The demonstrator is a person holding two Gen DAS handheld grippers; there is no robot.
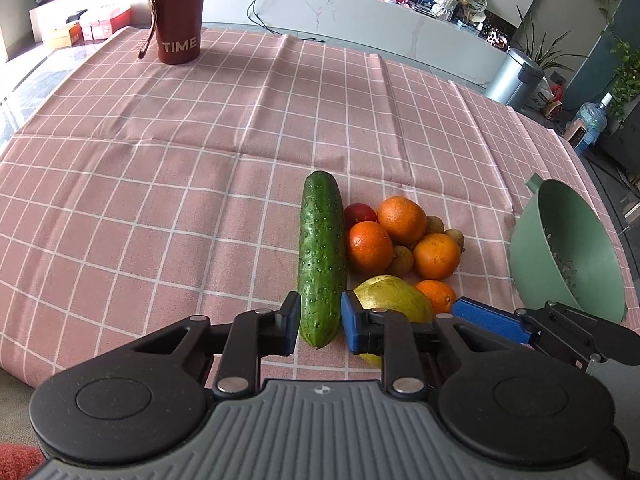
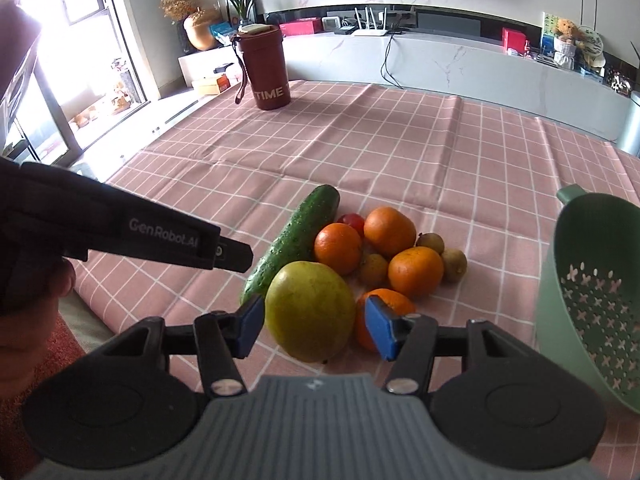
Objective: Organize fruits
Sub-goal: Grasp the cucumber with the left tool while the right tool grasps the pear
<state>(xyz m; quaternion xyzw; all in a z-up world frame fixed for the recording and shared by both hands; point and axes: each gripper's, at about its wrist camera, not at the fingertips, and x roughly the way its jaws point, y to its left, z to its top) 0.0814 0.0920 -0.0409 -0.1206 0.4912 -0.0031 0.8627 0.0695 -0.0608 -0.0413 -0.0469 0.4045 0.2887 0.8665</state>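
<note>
Far to the left, a tall maroon cylindrical cup printed "TIME" (image 1: 179,16) is standing well apart from the work on the surface covered by a pink checked tablecloth (image 1: 160,200). Moving right, the left gripper (image 1: 320,322) is straddling the near end of a long, bumpy dark green cucumber (image 1: 322,256), its fingers spread to either side and seemingly not yet pressing on it, so they are reading as released. Just beside the cucumber, a heap of round oranges (image 2: 416,271), a small red tomato-like fruit (image 2: 353,222) and a few little brown fruits (image 2: 454,266) is lying clustered together. At the front of that heap, the right gripper (image 2: 316,326) is bracketing a large yellow-green pear-like fruit (image 2: 310,316) with its blue-padded fingers apart; a sliver of gap is showing on each side, so this too looks like an approach rather than a grip. Furthest right, a pale green plastic colander with cross-shaped holes (image 2: 592,292) is sitting tilted near the edge, holding no fruit that can be seen. The step in hand appears to be the first pick, with everything still lying on the cloth. The next move likely calls for closing on the yellow-green fruit gently around its widest part, lifting it clear of the neighbouring orange, and carrying it right to the colander.
</note>
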